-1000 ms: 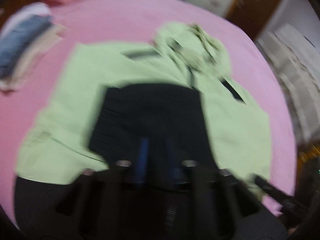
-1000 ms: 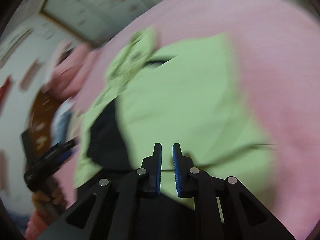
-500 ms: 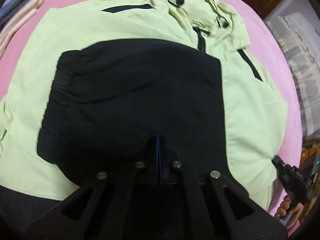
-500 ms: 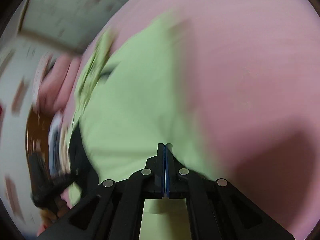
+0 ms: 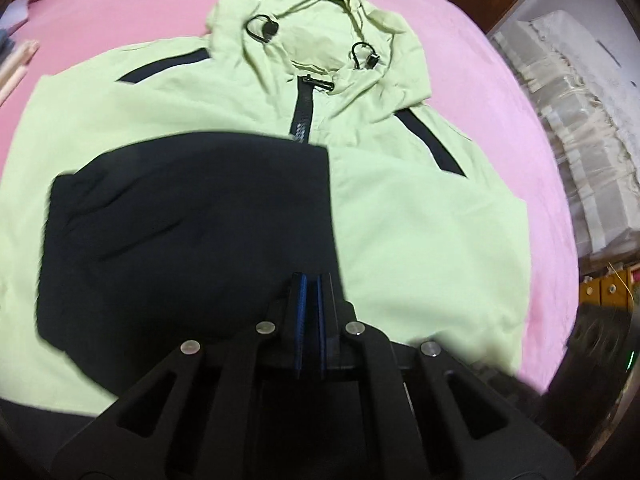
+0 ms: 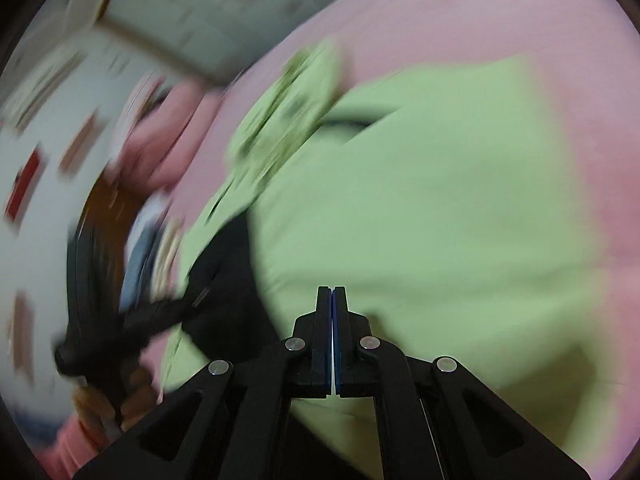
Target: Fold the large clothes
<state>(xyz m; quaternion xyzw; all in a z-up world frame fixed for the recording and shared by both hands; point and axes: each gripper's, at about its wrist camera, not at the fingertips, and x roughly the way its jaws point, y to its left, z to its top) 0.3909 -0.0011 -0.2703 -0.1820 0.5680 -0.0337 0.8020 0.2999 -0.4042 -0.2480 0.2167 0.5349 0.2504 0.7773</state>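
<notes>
In the left wrist view, a lime-green hooded jacket (image 5: 420, 208) is lying face up on the pink bedspread (image 5: 132, 12), filling the middle of the frame, its hood at the top centre. A black folded panel (image 5: 188, 236), probably a sleeve or the jacket's dark lower part, is lying across the chest at centre left. The left gripper (image 5: 312, 280) is hovering at lower centre over that panel's right edge, tilted down toward the cloth; its blue-padded jaws are standing slightly apart with nothing between them. A side fold seems to be in hand, and the next move probably calls for taking the right-hand sleeve or side and bringing it across.

The right wrist view is heavily blurred. The jacket is filling the centre and right of the frame, with the bedspread at the top and right edges. The right gripper (image 6: 333, 292) is pointing at the green fabric from lower centre, jaws pressed together; whether they are pinching cloth I cannot tell. The left gripper is showing as a dark smear at lower left.
</notes>
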